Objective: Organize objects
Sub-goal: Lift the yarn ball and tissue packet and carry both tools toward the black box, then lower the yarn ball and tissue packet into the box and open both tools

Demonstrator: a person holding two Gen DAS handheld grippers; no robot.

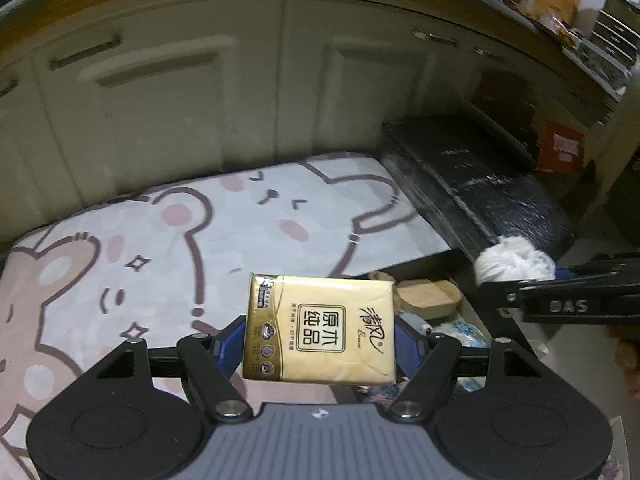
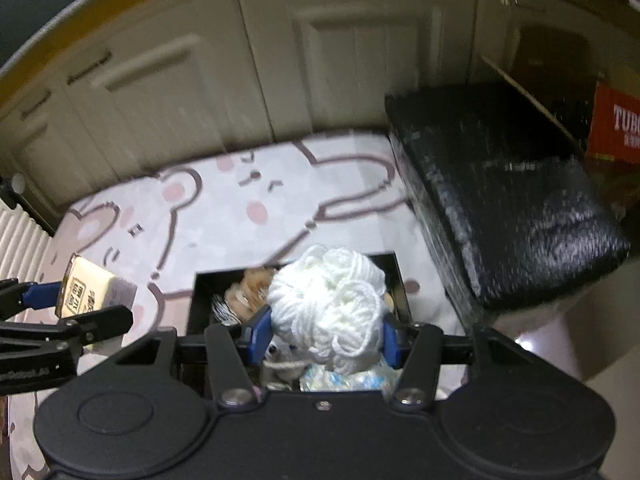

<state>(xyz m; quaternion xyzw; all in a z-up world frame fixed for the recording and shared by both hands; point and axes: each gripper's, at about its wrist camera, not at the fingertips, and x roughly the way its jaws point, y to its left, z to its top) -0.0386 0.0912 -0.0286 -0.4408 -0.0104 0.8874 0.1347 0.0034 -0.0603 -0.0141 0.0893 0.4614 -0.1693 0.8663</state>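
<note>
My left gripper [image 1: 320,344] is shut on a gold tissue pack [image 1: 320,328], its blue pads pressing the pack's two short sides above a cartoon-print mat [image 1: 160,240]. My right gripper [image 2: 326,336] is shut on a ball of white yarn [image 2: 328,300] and holds it over an open black box [image 2: 400,280]. That box holds several small items, among them a wooden piece [image 1: 428,298] and a blue-and-white packet [image 2: 344,380]. In the left wrist view the white yarn [image 1: 512,260] and the right gripper's arm show at the right edge. In the right wrist view the tissue pack [image 2: 86,294] shows at the left.
A black padded lid or case [image 2: 512,192] lies to the right of the mat. Cream cabinet doors [image 1: 180,100] stand behind it. A red carton [image 2: 616,124] sits at the far right, with cluttered shelves [image 1: 560,20] above.
</note>
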